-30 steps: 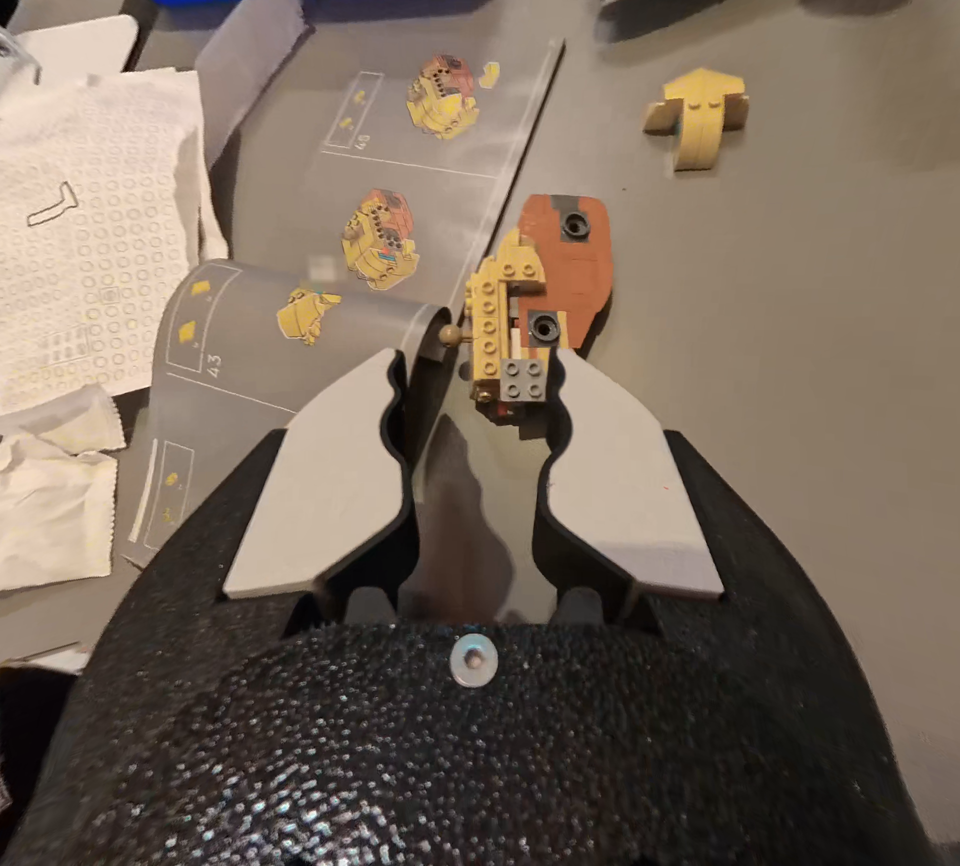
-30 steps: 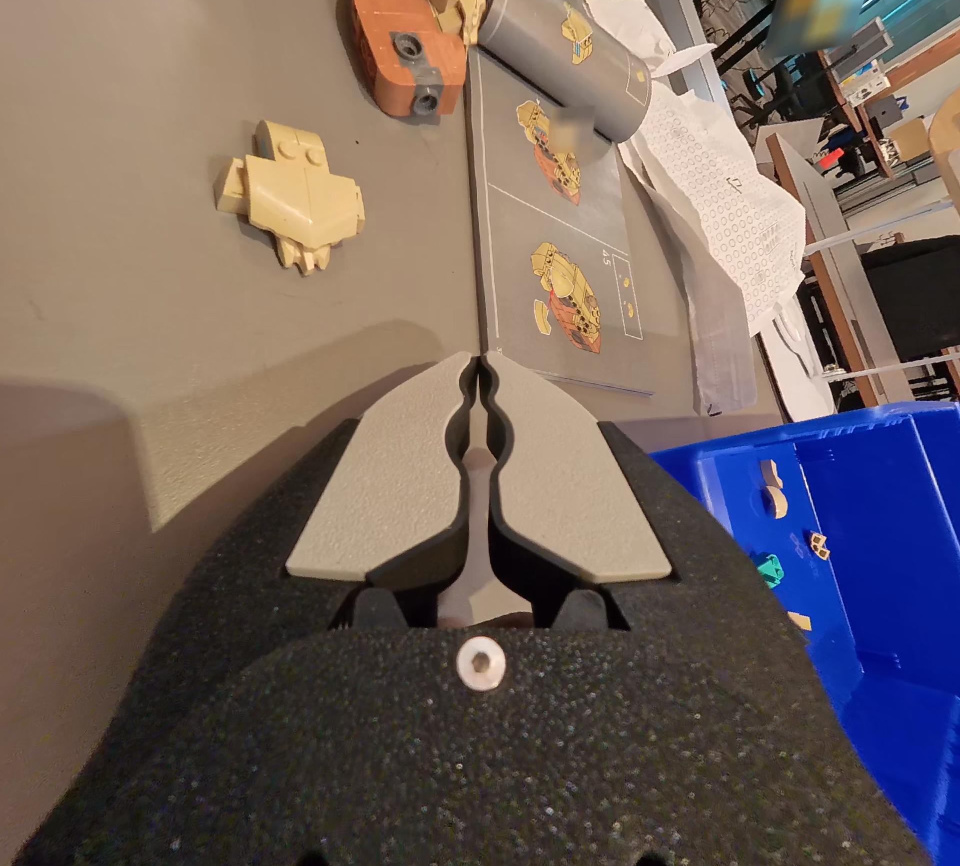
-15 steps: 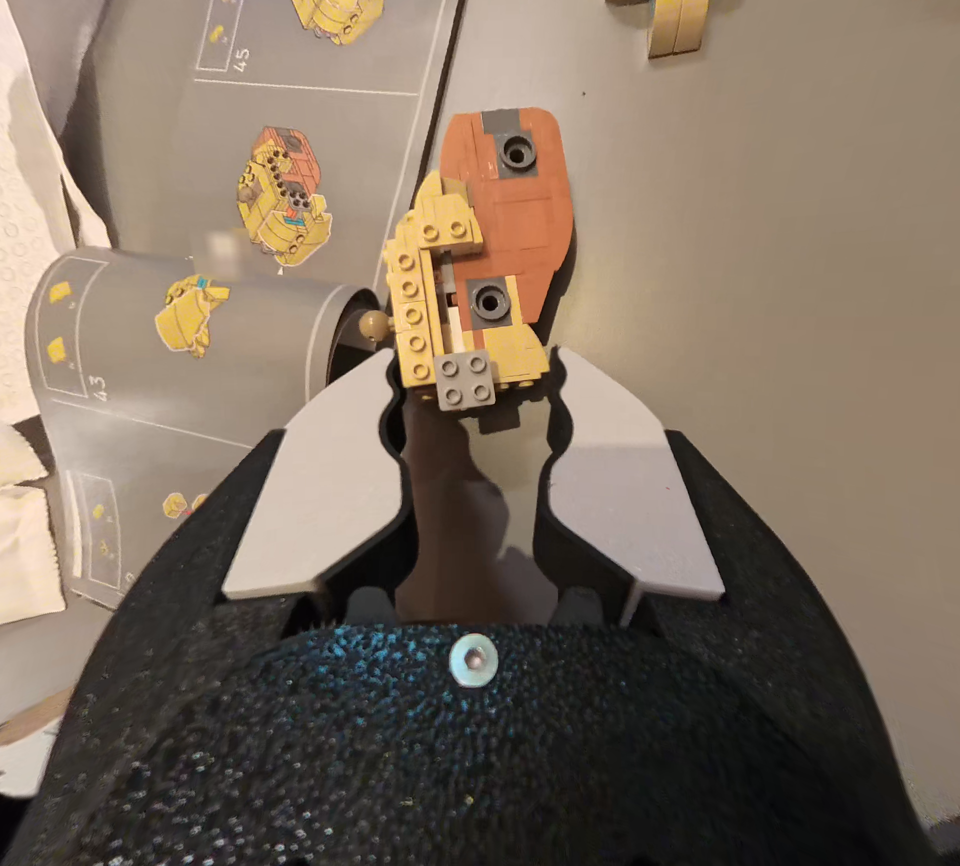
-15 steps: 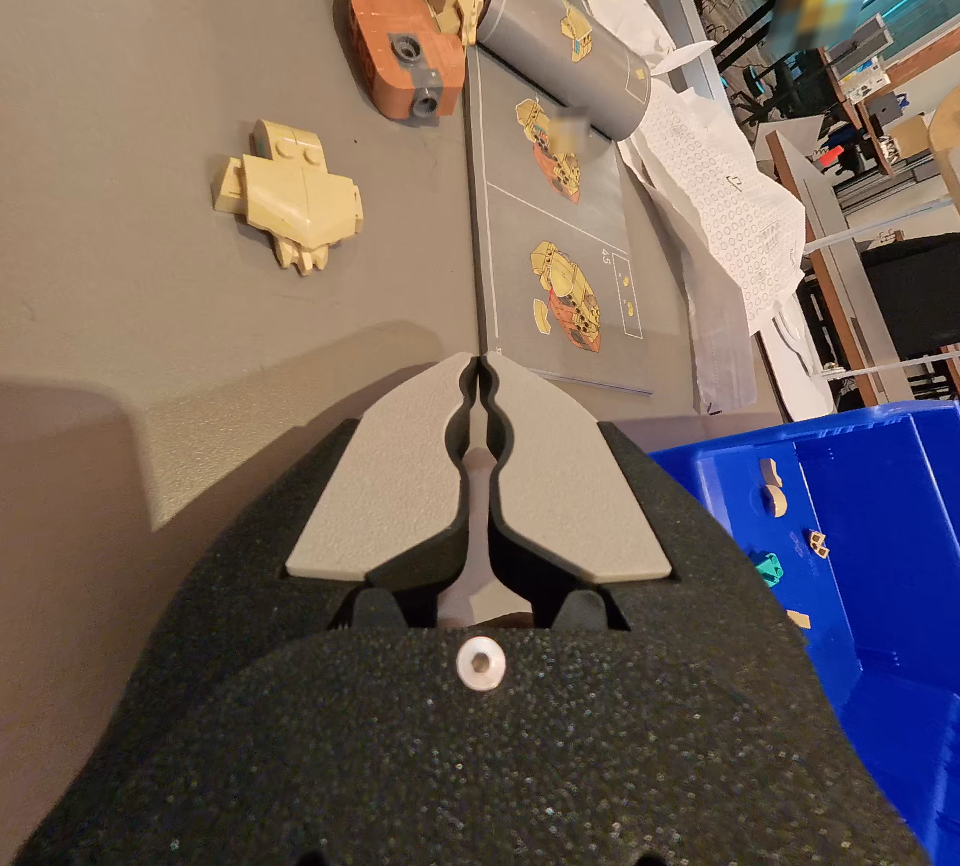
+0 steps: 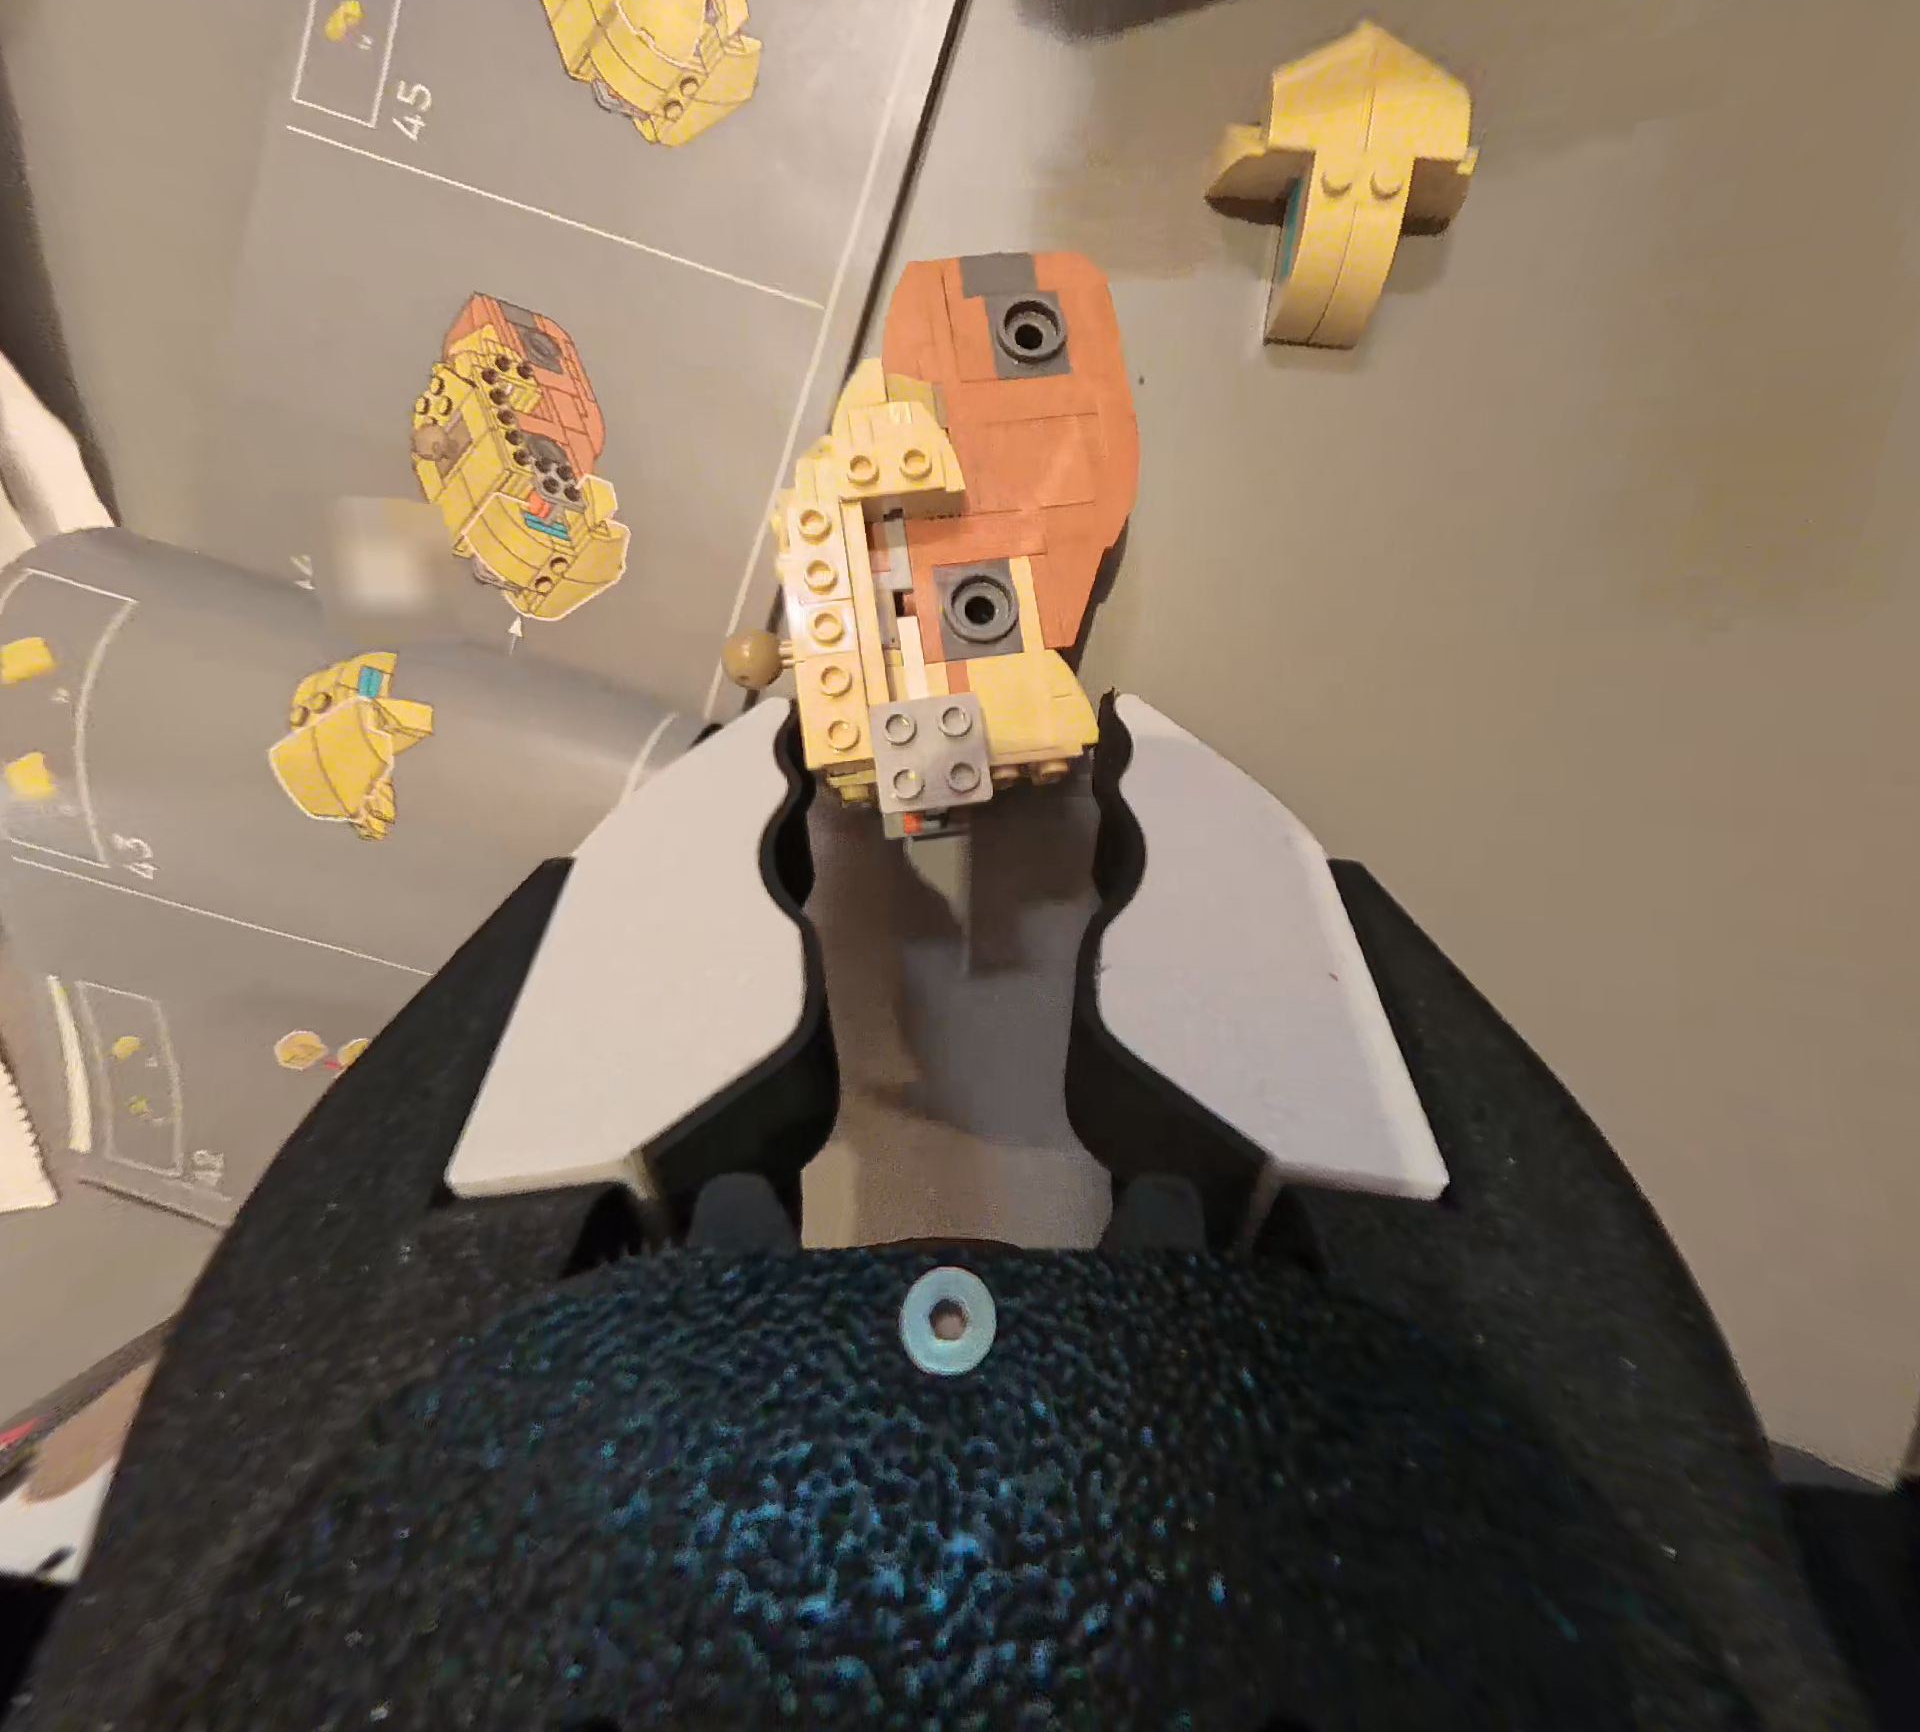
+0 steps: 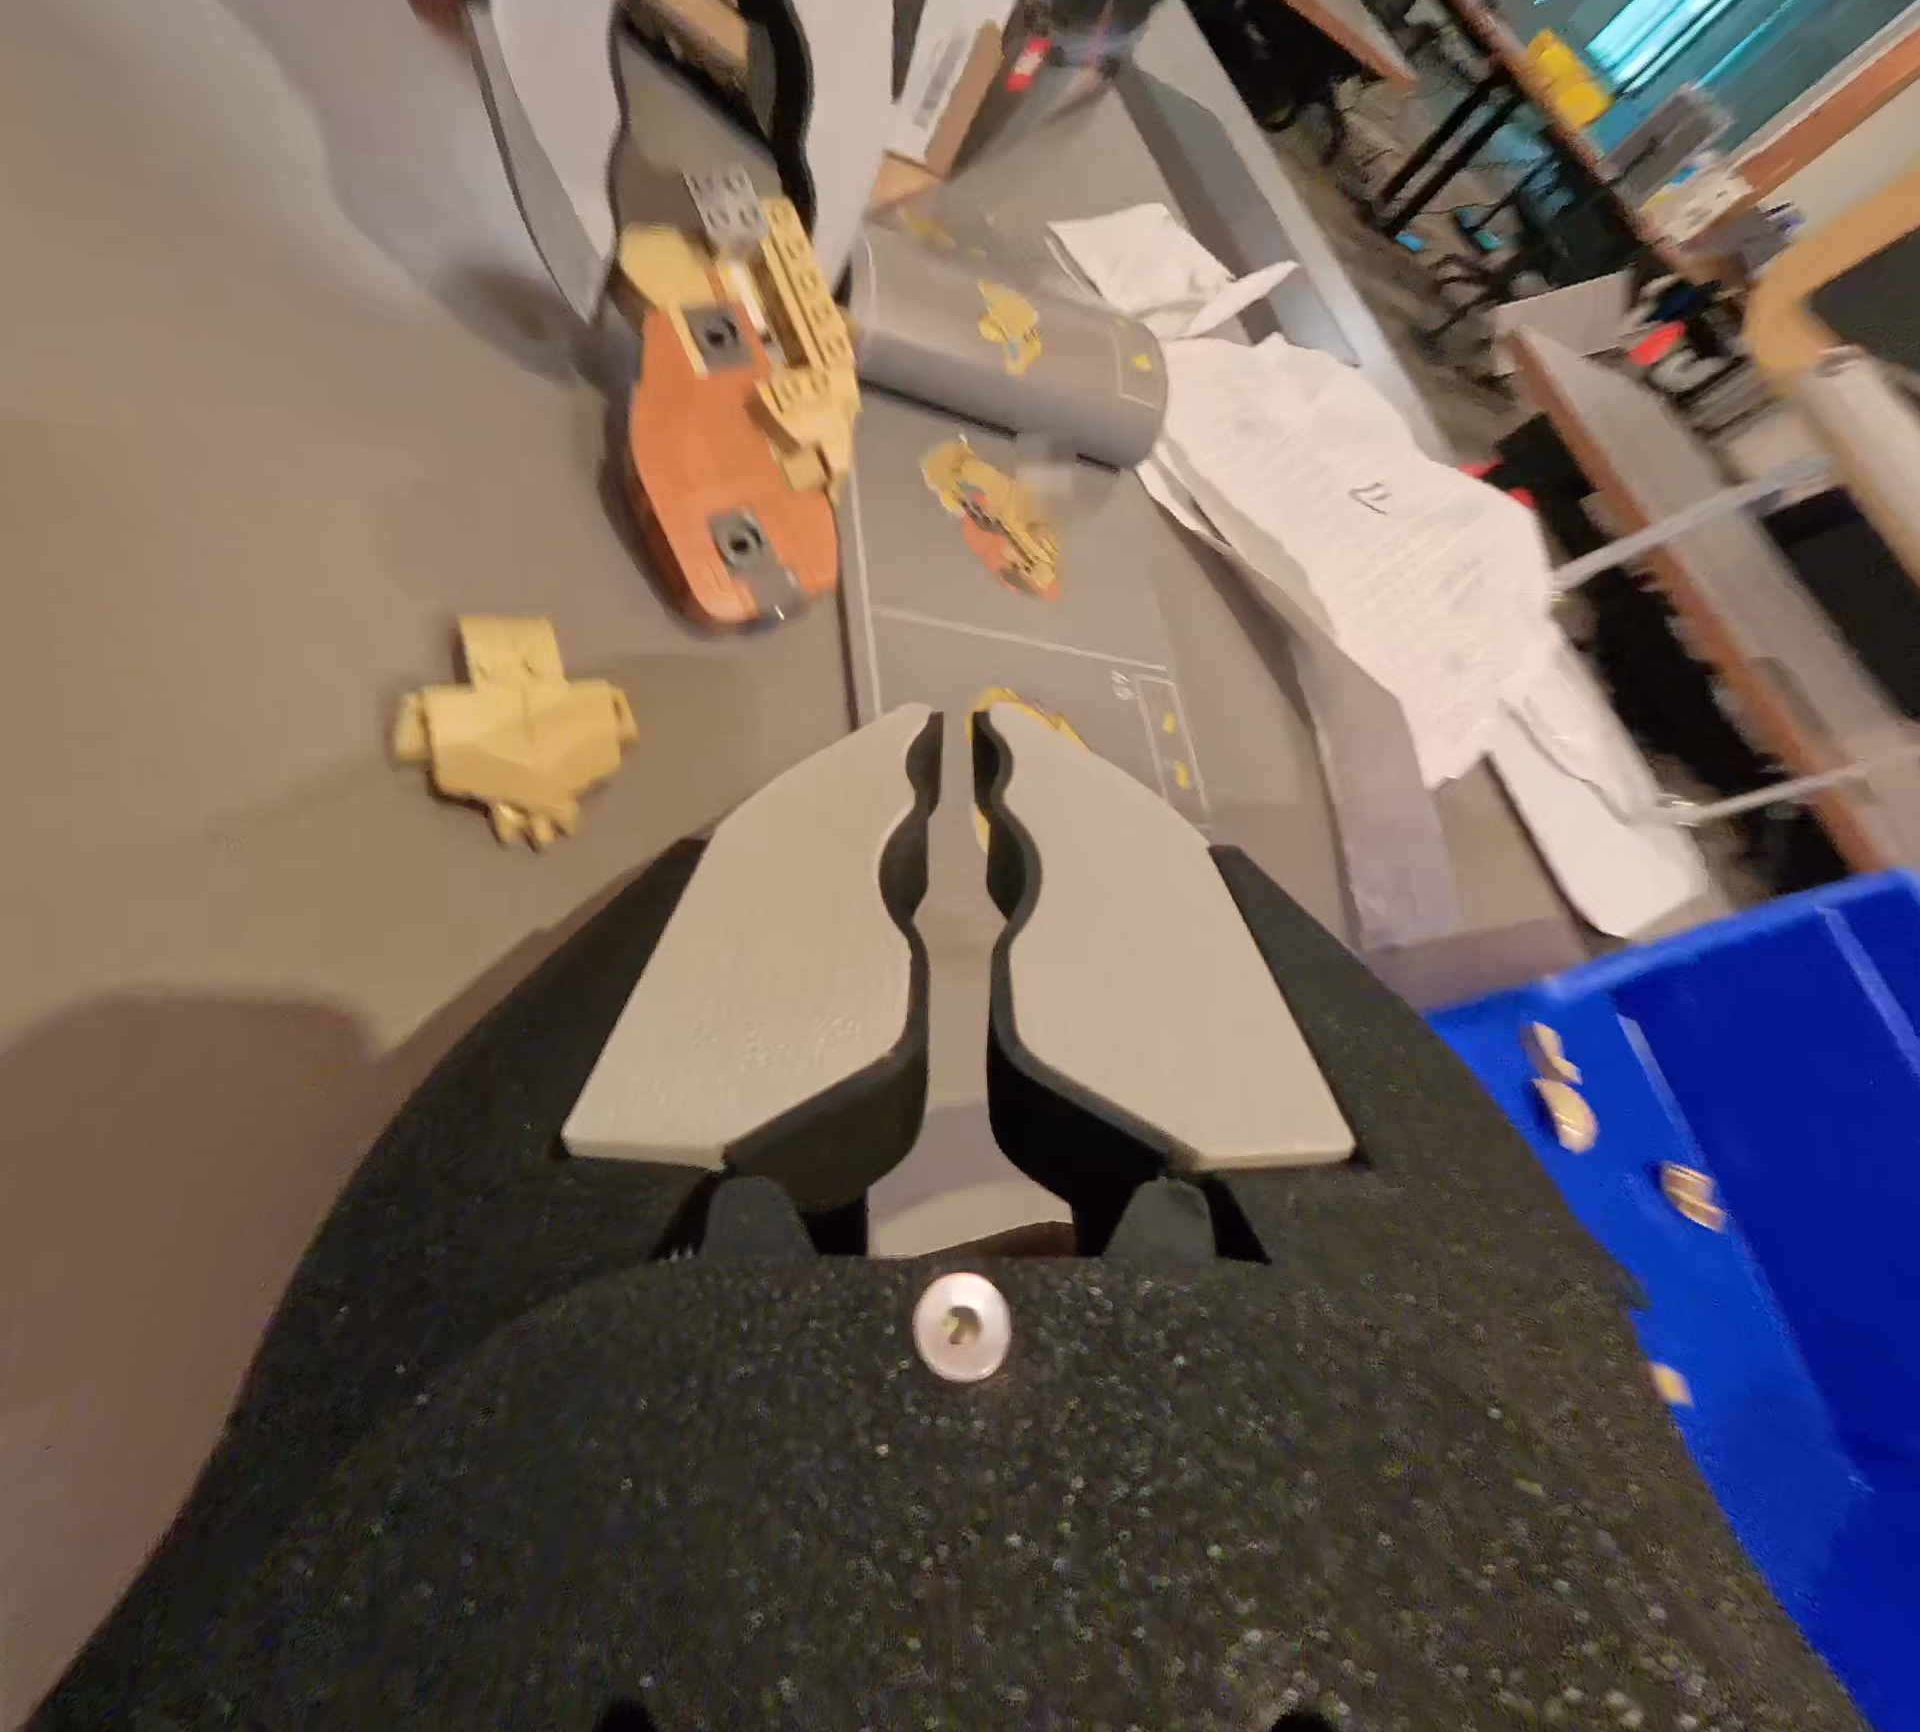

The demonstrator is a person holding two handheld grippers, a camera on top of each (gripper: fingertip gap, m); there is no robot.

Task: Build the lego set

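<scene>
The brick model [image 5: 966,560] (orange hull, tan studded side, grey plate at its near end) lies on the grey table [image 5: 1507,747], its long axis running straight away from the left gripper [image 5: 940,726]. That gripper stands wide, its fingertips flanking the model's near end; contact cannot be told. The instruction booklet [image 5: 520,228] adjoins the model. The right gripper [image 6: 956,726], narrowly parted and empty, is farther off, near a tan piece [image 6: 514,732].

Left wrist view close above brick model [image 5: 966,560], right wrist view farther, facing opposite, both sharing it
</scene>
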